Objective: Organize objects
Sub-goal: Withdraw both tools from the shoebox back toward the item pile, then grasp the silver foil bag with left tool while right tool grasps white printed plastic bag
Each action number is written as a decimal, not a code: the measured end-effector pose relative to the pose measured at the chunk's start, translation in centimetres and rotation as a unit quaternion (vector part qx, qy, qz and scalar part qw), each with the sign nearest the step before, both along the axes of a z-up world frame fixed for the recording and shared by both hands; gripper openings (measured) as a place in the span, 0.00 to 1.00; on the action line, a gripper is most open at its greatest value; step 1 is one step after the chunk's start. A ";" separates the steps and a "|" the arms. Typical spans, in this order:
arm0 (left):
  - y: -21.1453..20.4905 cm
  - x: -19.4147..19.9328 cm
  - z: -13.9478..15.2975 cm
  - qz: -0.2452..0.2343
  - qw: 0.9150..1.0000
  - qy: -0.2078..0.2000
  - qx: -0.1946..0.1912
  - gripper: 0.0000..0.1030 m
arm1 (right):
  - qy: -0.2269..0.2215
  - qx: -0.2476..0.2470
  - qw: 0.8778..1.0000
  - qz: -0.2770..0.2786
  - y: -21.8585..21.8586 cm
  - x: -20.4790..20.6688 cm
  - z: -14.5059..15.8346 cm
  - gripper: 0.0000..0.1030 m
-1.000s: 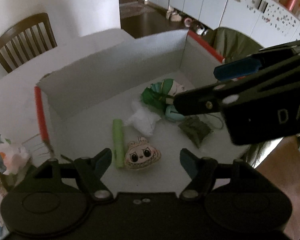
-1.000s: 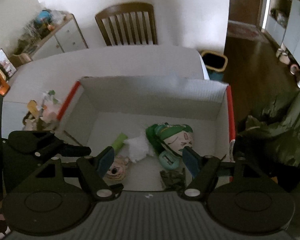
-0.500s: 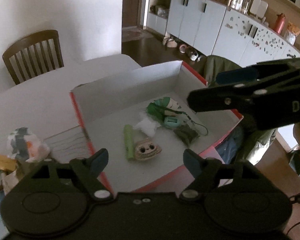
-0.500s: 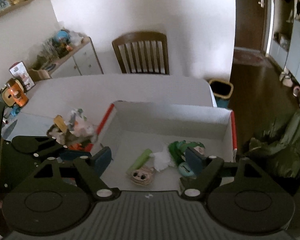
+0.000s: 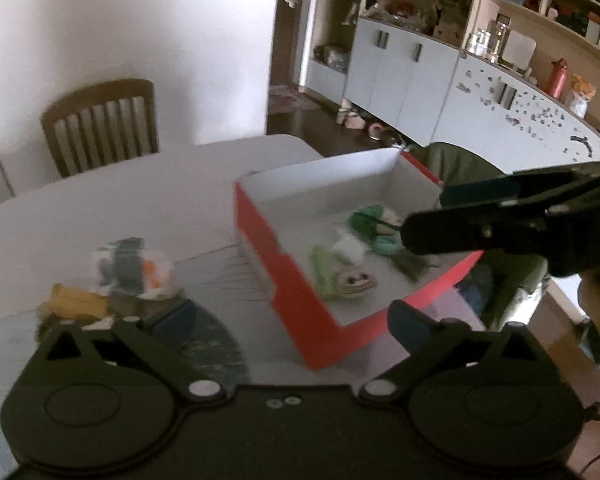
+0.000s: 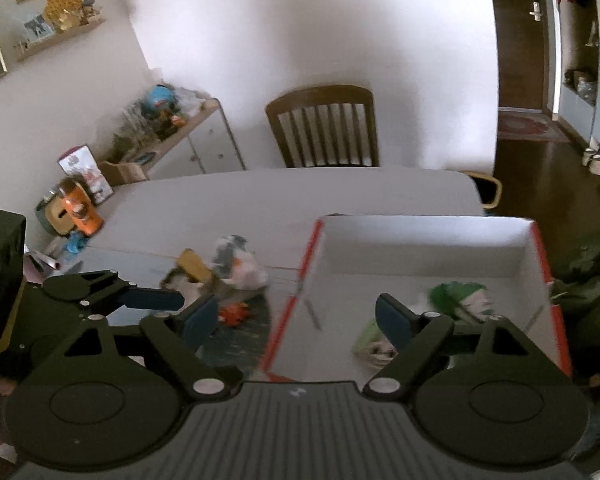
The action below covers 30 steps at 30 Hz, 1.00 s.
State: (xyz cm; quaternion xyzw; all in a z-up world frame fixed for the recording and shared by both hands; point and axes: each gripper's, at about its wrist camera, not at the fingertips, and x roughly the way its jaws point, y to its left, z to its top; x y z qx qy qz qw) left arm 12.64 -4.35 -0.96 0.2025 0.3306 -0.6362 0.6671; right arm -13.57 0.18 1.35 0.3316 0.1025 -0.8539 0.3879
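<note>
A red-and-white cardboard box stands on the white table. Inside it lie a green-haired doll head, a green stick and a flat face plush. Left of the box, a pile of loose things rests by a dark mat. My left gripper hangs above the box's near left corner, its jaws opening with nothing between them. My right gripper hovers over the box's near side, jaws also opening and empty.
A wooden chair stands at the table's far side. A sideboard with clutter is at the left wall. A green jacket hangs right of the box. White cupboards line the far right.
Both grippers have drawn back and up from inside the box, and their jaws have widened. The left view has swung left, bringing the pile on the table into sight.
</note>
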 end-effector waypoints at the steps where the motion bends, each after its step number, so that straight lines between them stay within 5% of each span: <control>1: 0.5 0.5 0.0 0.005 1.000 -0.004 -0.003 0.99 | -0.004 -0.004 1.000 0.001 -0.5 0.3 -0.2 0.85; 15: 5.3 8.2 -2.6 0.084 0.996 -0.032 -0.004 0.99 | -0.019 0.024 1.000 0.004 -7.8 2.8 -3.0 0.86; 30: 4.3 14.4 -8.4 0.128 0.991 0.027 0.030 0.99 | -0.010 0.086 0.996 -0.008 -16.0 -0.2 -5.7 0.86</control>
